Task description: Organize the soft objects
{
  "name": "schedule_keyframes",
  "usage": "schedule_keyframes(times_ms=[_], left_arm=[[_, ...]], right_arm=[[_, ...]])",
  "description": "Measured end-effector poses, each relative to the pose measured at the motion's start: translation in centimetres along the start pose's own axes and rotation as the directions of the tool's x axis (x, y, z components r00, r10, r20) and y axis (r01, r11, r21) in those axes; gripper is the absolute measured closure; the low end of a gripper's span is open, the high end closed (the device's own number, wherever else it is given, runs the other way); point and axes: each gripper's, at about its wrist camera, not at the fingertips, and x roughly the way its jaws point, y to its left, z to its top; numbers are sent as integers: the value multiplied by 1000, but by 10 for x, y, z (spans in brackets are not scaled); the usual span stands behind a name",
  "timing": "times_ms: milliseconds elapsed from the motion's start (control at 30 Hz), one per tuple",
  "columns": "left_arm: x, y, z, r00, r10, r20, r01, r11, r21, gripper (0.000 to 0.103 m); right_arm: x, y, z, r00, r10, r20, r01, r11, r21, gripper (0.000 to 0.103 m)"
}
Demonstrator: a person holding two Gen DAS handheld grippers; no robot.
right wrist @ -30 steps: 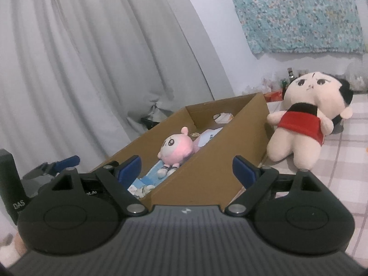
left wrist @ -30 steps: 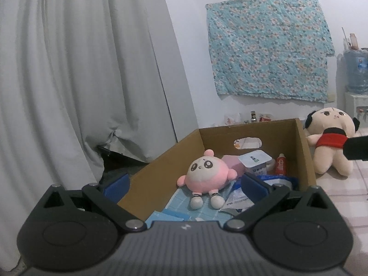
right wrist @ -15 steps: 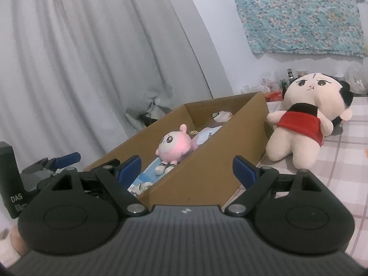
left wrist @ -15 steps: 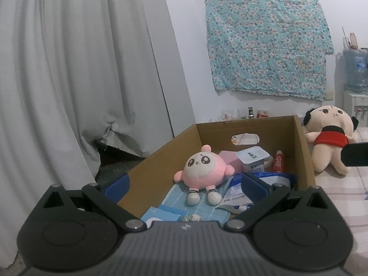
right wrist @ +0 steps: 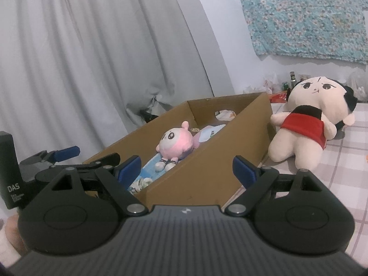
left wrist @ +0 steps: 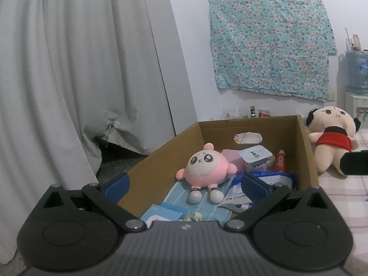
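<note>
A pink and white plush doll lies on its back inside the open cardboard box, among packets and a cup. It also shows in the right wrist view inside the box. A larger cream doll in a red top sits on the checked bedding right of the box; it shows in the left wrist view too. My left gripper is open and empty above the box's near end. My right gripper is open and empty, just before the box's right wall.
Grey curtains hang to the left. A floral cloth is pinned on the white wall. A water dispenser stands at far right. Small bottles and packets line the wall behind the box. The left gripper's body shows at left.
Both grippers have risen a little and tipped toward the box, so more of its inside shows. The left gripper has come further into the right wrist view. Both stay open.
</note>
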Motion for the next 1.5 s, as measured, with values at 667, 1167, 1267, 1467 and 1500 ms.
schedule_keyframes(times_ms=[667, 1167, 1267, 1467, 1500], left_arm=[[3, 5, -3, 1000, 17, -13, -17, 1000, -7, 0], [2, 2, -3, 1000, 22, -4, -22, 1000, 4, 0], [3, 1, -2, 1000, 23, -17, -23, 1000, 0, 0], [5, 1, 0, 999, 34, -39, -34, 999, -1, 0], [5, 0, 0, 998, 38, -40, -38, 999, 6, 0]], right_arm=[[2, 2, -1, 1000, -7, -8, 6, 1000, -30, 16], [-3, 4, -3, 1000, -21, -12, 20, 999, -48, 15], [-4, 4, -4, 1000, -20, -10, 19, 999, -47, 15], [-6, 6, -4, 1000, -11, -3, 11, 999, -49, 15], [-7, 7, -3, 1000, -8, -1, 8, 999, -50, 15]])
